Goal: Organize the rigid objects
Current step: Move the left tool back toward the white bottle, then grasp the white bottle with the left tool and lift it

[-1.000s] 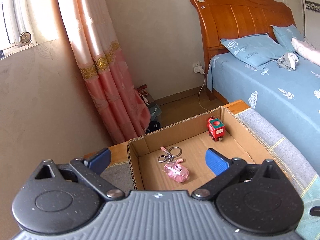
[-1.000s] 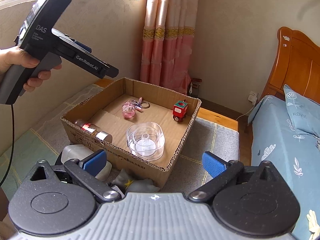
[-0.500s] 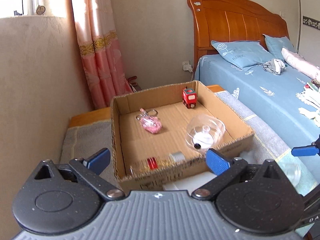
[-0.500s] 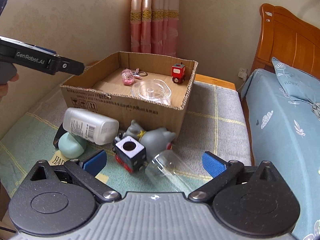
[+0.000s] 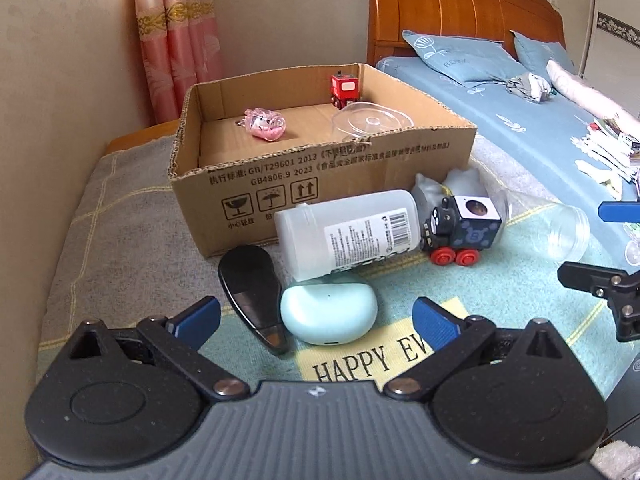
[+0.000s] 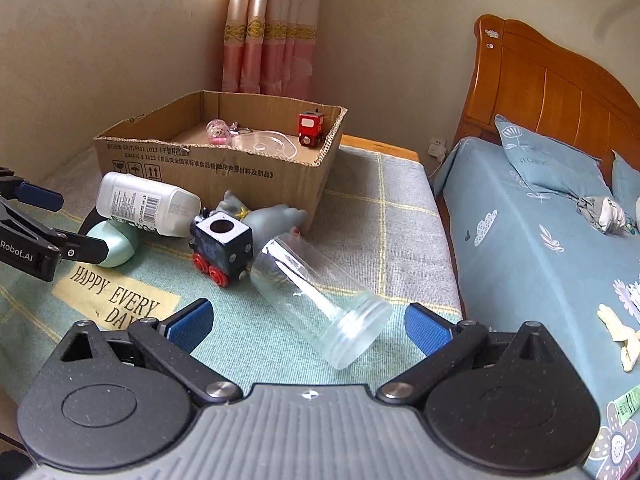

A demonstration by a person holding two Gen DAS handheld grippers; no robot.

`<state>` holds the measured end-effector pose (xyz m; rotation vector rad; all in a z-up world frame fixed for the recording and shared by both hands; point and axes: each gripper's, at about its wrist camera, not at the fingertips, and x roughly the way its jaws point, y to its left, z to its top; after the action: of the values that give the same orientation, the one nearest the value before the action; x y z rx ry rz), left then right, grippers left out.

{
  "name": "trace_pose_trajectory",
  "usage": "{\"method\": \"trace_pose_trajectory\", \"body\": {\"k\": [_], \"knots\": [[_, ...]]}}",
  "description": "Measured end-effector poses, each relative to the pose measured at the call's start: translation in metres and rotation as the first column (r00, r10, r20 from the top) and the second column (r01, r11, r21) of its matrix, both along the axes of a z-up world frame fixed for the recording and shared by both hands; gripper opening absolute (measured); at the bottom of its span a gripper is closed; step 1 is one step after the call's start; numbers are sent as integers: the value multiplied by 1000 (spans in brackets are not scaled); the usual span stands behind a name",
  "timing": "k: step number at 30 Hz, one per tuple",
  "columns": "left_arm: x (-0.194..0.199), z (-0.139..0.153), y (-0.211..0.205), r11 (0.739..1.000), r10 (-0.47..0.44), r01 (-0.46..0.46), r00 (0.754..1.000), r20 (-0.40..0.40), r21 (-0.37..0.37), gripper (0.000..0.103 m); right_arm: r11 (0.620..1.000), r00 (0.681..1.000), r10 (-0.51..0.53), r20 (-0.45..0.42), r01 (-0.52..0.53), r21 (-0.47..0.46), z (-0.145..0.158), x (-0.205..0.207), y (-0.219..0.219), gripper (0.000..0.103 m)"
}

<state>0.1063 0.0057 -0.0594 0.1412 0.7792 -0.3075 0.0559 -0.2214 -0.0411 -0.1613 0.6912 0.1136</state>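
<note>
The left gripper [image 5: 316, 318] hangs released, its blue pads spread wide with nothing between them; just ahead of it, between the two fingers' lines, lies a mint-green case [image 5: 329, 307] on the mat, touching a flat black oval object [image 5: 253, 290] that sits toward its left finger; beyond the case a white bottle [image 5: 352, 232] lies on its side, its lower edge resting on the case, and to the forward right of it stands a black toy train [image 5: 460, 230] on red wheels with a grey soft toy [image 5: 464, 182] behind; farther ahead is the cardboard box [image 5: 320, 184], holding a pink trinket [image 5: 266, 128], a red toy car [image 5: 344, 88] at the far wall and a clear plastic lid [image 5: 372, 120]

The right gripper [image 6: 306, 326] is likewise slack and empty, fingers parted; a clear jar [image 6: 316, 292] lies tipped on its side just ahead, between the fingers but touching neither, its open mouth toward the gripper and its base near the train [image 6: 222, 250]; the box [image 6: 224, 168] stands farther forward and left; the mat [image 6: 260, 332] reads "HAPPY EVERY DAY" near its left finger; a bed [image 6: 532, 248] runs along its right side
</note>
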Motion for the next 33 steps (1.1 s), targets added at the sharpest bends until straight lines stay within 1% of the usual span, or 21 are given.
{"method": "trace_pose_trajectory", "body": {"k": [6, 11, 14, 17, 22, 26, 28, 31, 33], "knots": [[4, -4, -6, 1000, -13, 13, 1000, -9, -13, 101, 999, 997, -31, -70, 32, 18, -20, 5, -6, 103], [11, 3, -12, 1000, -16, 16, 1000, -5, -27, 101, 999, 993, -28, -117, 31, 18, -35, 12, -7, 103], [18, 6, -17, 999, -19, 18, 1000, -9, -41, 101, 997, 991, -21, -129, 30, 71, -38, 15, -11, 103], [27, 7, -23, 999, -13, 12, 1000, -19, -47, 101, 997, 993, -10, -119, 19, 75, -39, 17, -12, 103], [40, 10, -29, 999, 0, -1, 1000, -13, -46, 101, 997, 993, 13, -120, -4, 77, -38, 22, -9, 103], [48, 10, -32, 999, 19, -20, 1000, -13, -32, 101, 995, 988, 69, -138, -58, 85, -36, 25, -1, 103], [50, 9, -32, 999, 20, -21, 1000, -14, -32, 101, 995, 987, 87, -137, -78, 69, -36, 22, 1, 103], [55, 8, -33, 999, 28, -28, 999, -15, -16, 102, 992, 986, 91, -136, -78, 99, -34, 21, -6, 103], [57, 7, -33, 999, 28, -28, 999, -17, -18, 102, 993, 989, 69, -131, -56, 104, -32, 27, -12, 103]]}}
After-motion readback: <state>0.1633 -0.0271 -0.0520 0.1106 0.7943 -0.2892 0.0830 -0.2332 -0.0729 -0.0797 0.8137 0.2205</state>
